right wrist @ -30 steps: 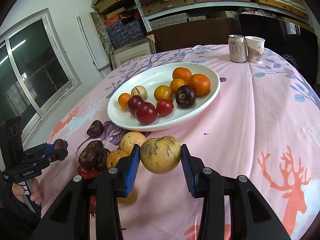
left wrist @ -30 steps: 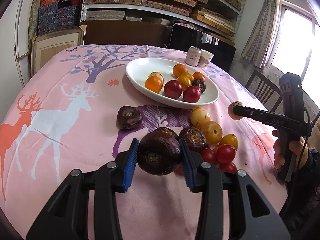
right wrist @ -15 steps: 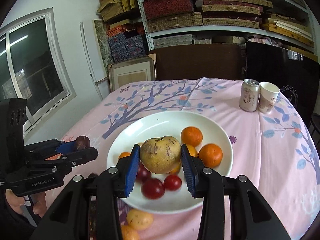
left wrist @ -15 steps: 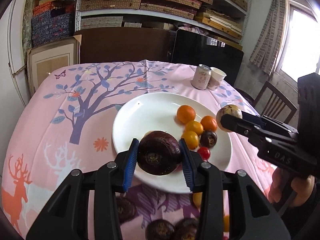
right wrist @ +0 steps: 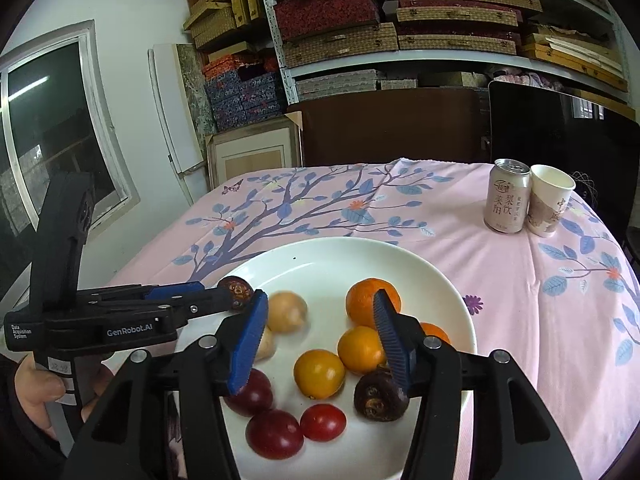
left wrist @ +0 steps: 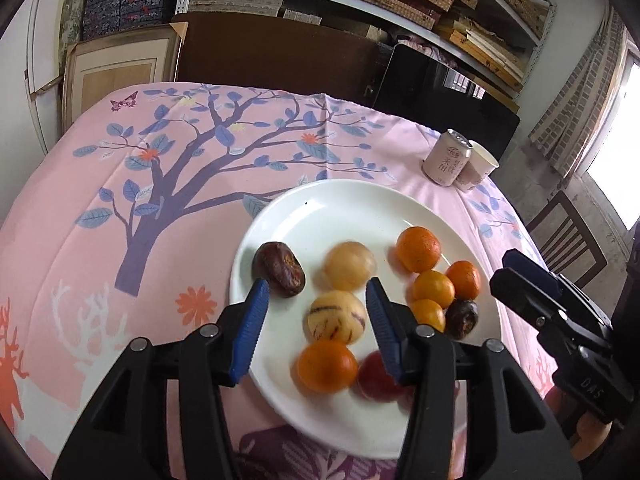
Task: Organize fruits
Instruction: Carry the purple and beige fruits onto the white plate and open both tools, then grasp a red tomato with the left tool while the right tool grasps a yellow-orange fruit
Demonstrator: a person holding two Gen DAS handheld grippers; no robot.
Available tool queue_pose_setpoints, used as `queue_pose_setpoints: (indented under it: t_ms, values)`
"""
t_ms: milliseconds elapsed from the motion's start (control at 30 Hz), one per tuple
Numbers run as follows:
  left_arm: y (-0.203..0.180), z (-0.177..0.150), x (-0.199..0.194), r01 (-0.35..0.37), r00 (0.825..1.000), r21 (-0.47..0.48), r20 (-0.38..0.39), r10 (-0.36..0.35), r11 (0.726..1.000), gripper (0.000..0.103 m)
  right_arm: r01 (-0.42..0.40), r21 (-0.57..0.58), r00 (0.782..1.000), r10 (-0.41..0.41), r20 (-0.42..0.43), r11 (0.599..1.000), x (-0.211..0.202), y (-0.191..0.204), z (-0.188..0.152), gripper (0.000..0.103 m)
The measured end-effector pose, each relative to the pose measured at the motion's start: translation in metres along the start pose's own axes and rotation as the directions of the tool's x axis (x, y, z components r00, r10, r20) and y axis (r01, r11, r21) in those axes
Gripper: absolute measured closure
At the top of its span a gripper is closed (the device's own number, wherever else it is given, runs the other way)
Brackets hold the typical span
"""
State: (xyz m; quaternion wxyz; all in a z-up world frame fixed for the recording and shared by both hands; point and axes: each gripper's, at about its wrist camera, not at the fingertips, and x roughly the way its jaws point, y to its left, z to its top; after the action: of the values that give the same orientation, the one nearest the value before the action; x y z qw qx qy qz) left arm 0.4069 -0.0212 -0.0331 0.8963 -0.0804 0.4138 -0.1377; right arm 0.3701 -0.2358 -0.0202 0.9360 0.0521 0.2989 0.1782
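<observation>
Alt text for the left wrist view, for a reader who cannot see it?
The left claw hangs over a white plate of fruit, its jaws opening with nothing gripped; a dark wrinkled fruit and a blurred pale fruit lie just beyond. The right claw enters from the right; a can and a paper cup stand behind.

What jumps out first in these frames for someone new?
The white plate on the pink tree-print tablecloth, crowded with orange, red and dark fruit. Both grippers hang over it with jaws opening and nothing between them: the left gripper above a striped yellow fruit, the right gripper above the oranges. A can and paper cup stand together at the far right.
</observation>
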Motion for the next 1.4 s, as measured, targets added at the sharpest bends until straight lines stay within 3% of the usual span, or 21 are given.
queue_pose_setpoints:
  t_ms: [33,167,300,567,633,700,967,1033,1100,1200,1400]
  values:
    - [-0.001,-0.008,-0.010,0.006,1.000,0.009,0.005,-0.006,1.000,0.053,-0.004,0.004,1.000,0.004,0.002,1.000,-0.007,-0.001,-0.002,0.047]
    - [-0.007,-0.050,-0.057,0.021,0.998,0.057,0.055,-0.024,0.998,0.028,0.011,-0.006,1.000,-0.011,0.005,1.000,-0.037,-0.003,-0.022,0.041]
    - [-0.016,-0.099,-0.086,0.036,0.998,0.130,0.039,-0.041,0.991,0.028,0.038,0.013,0.999,-0.038,-0.016,0.999,-0.056,-0.010,-0.053,0.036]
    - [-0.031,-0.175,-0.104,-0.013,0.999,0.282,-0.034,0.024,0.959,0.028,0.062,0.053,0.998,-0.061,-0.021,0.997,-0.083,-0.020,-0.089,0.035]
    - [-0.037,-0.187,-0.102,-0.043,0.998,0.323,-0.037,0.059,0.945,0.031,0.068,0.056,0.998,-0.067,-0.021,0.996,-0.085,-0.022,-0.091,0.035]
    - [-0.039,-0.192,-0.096,-0.046,0.995,0.331,-0.064,0.071,0.943,0.046,0.077,0.059,0.997,-0.077,-0.013,0.995,-0.087,-0.023,-0.092,0.035]
    - [-0.052,-0.193,-0.080,-0.029,0.994,0.363,-0.086,0.065,0.931,0.049,0.086,0.060,0.996,-0.085,-0.013,0.994,-0.092,-0.024,-0.097,0.035]
    - [-0.055,-0.194,-0.078,-0.006,0.993,0.368,-0.104,0.048,0.930,0.058,0.085,0.060,0.996,-0.084,-0.014,0.995,-0.092,-0.024,-0.097,0.035]
    - [-0.055,-0.195,-0.079,0.006,0.994,0.364,-0.101,0.033,0.931,0.074,0.081,0.057,0.997,-0.080,-0.018,0.995,-0.092,-0.023,-0.098,0.035]
    - [-0.053,-0.195,-0.086,0.038,0.996,0.356,-0.083,-0.009,0.934,0.074,0.073,0.046,0.997,-0.072,-0.023,0.996,-0.092,-0.021,-0.098,0.035]
    - [-0.048,-0.195,-0.112,0.087,0.995,0.330,0.024,-0.100,0.940,0.073,0.055,0.034,0.998,-0.054,-0.044,0.998,-0.092,-0.017,-0.104,0.035]
